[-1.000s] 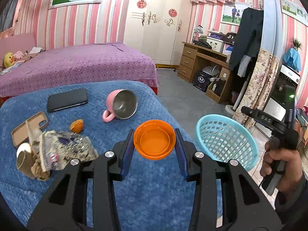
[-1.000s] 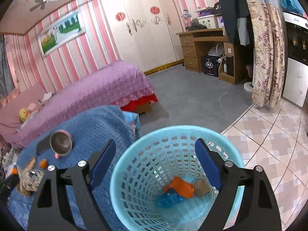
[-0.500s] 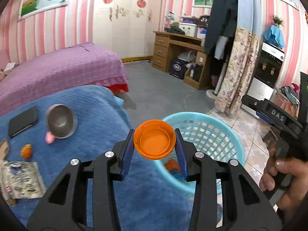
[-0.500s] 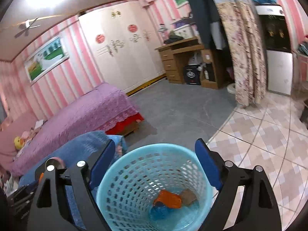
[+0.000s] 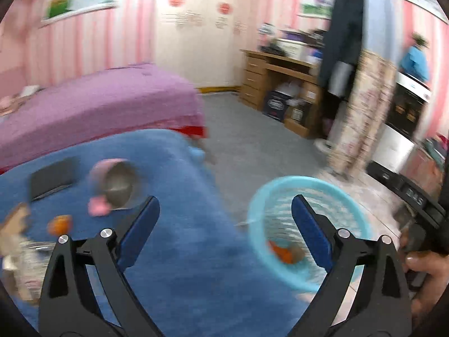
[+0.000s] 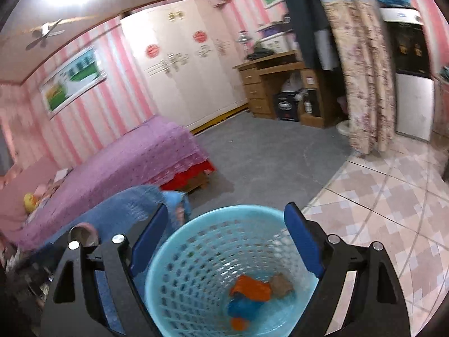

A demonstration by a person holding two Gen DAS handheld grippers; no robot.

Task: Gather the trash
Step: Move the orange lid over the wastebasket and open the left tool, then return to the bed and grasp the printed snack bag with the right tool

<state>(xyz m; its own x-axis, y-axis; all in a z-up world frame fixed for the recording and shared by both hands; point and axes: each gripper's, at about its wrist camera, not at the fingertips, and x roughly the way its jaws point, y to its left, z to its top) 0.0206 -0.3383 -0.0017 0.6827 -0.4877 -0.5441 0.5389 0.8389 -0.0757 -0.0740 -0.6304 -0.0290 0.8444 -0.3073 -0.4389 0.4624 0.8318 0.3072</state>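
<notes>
A blue blanket is covering the near surface, with a purple-covered bed lying beyond it. Off the blanket's right edge, a light blue mesh basket is sitting low beside the tiled floor; in the right wrist view it is holding orange scraps, a blue piece and a brown bit at its bottom.

The left gripper is hanging over the blanket's right part with its jaws opening wide and nothing between them. The right gripper is standing with its jaws spread, framing the basket's rim from above without pressing on it, so it is holding nothing; a hand is gripping its handle at the right edge of the left view.

The remaining trash is lying toward the blanket's left edge: a crumpled wrapper heap, blurred, with a small orange piece just beside it. A tipped pink mug and a dark phone are lying nearer the far edge and are probably not trash.

The coming move is turning on this: the trash is lying left of the left gripper and the basket right of it. The left hand is much the nearer one. The heap's long axis cannot be told through the blur.
</notes>
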